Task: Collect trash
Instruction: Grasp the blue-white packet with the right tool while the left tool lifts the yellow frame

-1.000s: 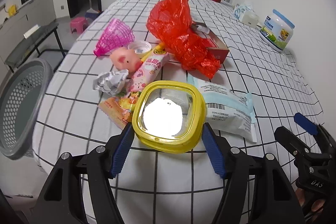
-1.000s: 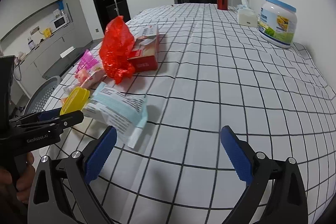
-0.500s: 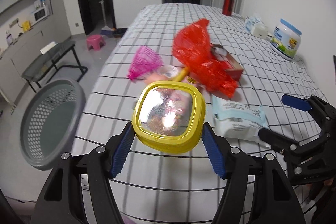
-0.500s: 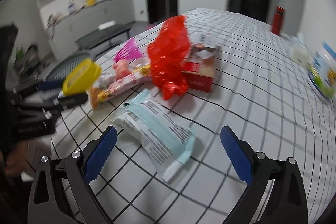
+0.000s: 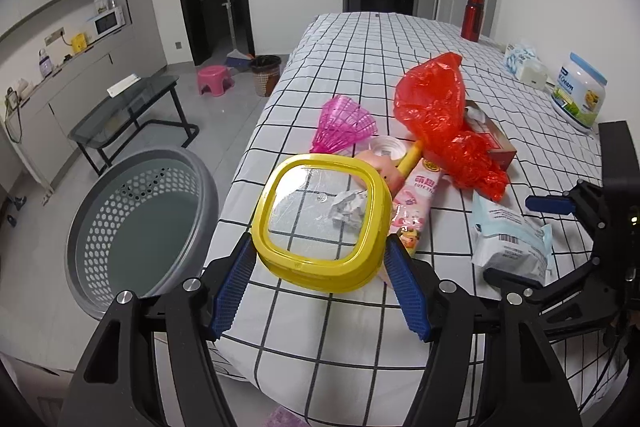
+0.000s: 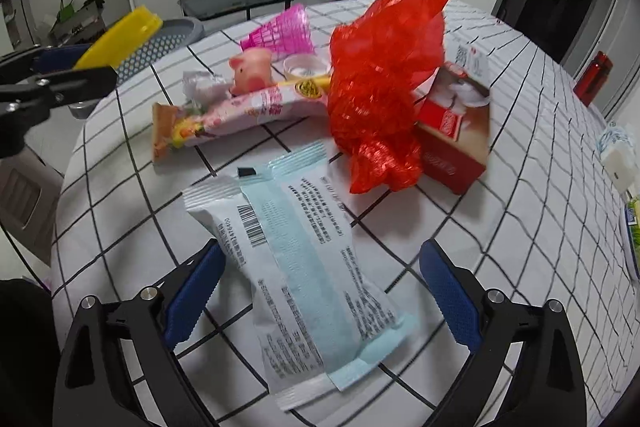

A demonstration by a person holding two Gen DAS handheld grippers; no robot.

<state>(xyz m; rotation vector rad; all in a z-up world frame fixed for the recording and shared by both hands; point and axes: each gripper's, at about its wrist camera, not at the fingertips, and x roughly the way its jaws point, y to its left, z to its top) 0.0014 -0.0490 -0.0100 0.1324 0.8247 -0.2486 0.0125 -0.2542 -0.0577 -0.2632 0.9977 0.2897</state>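
Observation:
My left gripper (image 5: 320, 283) is shut on a yellow-rimmed clear lid (image 5: 324, 223) and holds it above the table's near left edge, right of the grey perforated basket (image 5: 136, 227) on the floor. The lid also shows in the right wrist view (image 6: 120, 35). My right gripper (image 6: 320, 291) is open, its fingers on either side of a pale blue and white wipes packet (image 6: 296, 267) that lies flat on the checked cloth. Beyond lie a red plastic bag (image 6: 384, 83), a pink snack wrapper (image 6: 248, 111), crumpled foil (image 6: 200, 83) and a pink net (image 6: 280, 31).
A red carton (image 6: 456, 131), a pink pig toy (image 6: 252, 71) and a small white cup (image 6: 304, 67) sit among the trash. A tub (image 5: 580, 91), tissue pack (image 5: 524, 65) and red flask (image 5: 472, 17) stand far right. A glass side table (image 5: 124, 111) stands behind the basket.
My left gripper has lifted the lid and drawn back to the left, bringing the basket into view. My right gripper has swung left and down over the wipes packet.

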